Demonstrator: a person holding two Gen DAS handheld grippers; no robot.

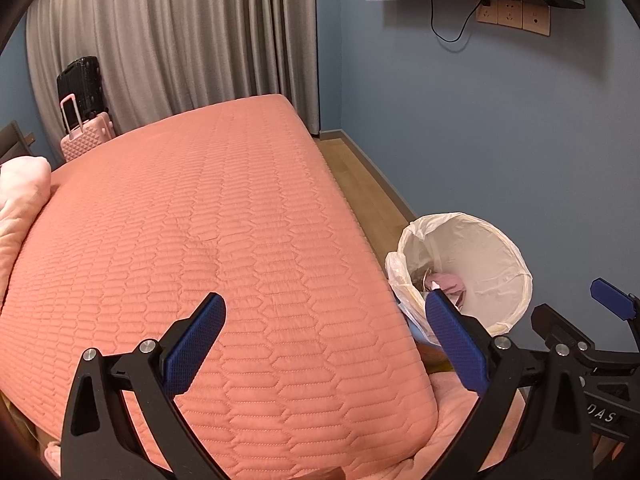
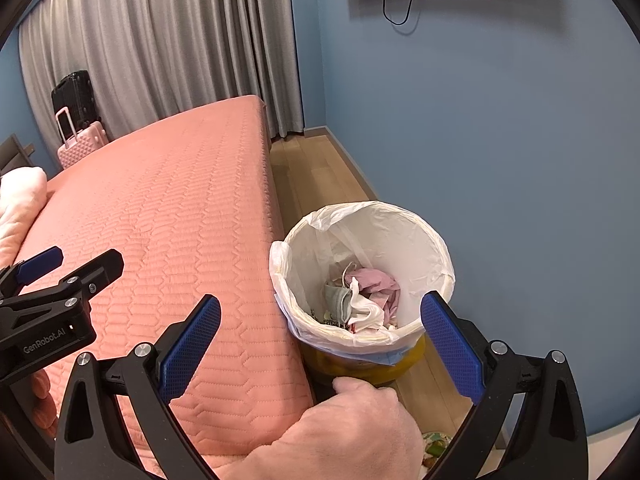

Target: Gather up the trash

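A yellow bin lined with a white bag stands on the floor against the bed's side. Inside it lie crumpled pink paper, a grey mask and a white tissue. My right gripper hangs open and empty just above the bin's near rim. My left gripper is open and empty over the bed's corner, left of the bin. Each gripper shows in the other's view: the right gripper and the left gripper.
A salmon quilted bed fills the left side, with a pink pillow at its far left. A bare hand rests by the bed corner. A colourful scrap lies on the wooden floor. Suitcases stand by the curtain.
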